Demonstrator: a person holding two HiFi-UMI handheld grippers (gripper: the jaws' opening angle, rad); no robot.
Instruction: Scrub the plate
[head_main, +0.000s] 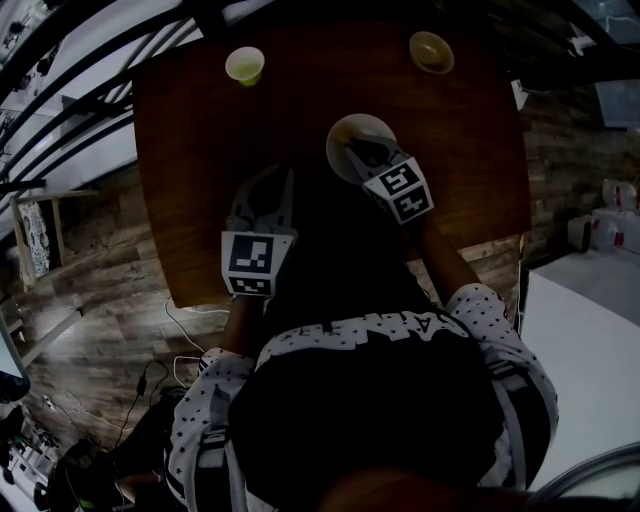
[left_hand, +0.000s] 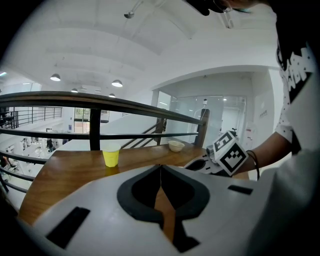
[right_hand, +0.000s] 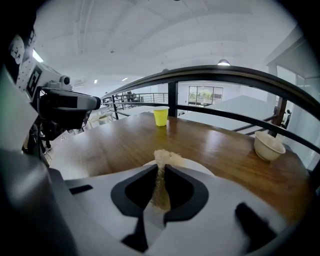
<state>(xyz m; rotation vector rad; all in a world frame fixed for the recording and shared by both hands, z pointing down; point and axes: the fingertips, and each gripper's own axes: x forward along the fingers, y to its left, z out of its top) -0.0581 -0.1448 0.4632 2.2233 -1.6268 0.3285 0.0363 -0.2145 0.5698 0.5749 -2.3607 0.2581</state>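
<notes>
Left gripper (head_main: 262, 195) closed tight on nothing above the wooden table (head_main: 200, 150), yellow cup (head_main: 245, 65) beyond, right gripper (head_main: 365, 155) clamped on a tan scrubber (right_hand: 162, 157) over the white plate (head_main: 345, 132) mid-table, bowl (head_main: 431, 52) far right

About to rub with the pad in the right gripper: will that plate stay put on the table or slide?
Likely to slide: the plate sits loose on a glossy table, and the left gripper is shut beside it, not steadying it. It looks shallow, so tipping seems unlikely. The fibrous pad in the right gripper probably flexes.
</notes>
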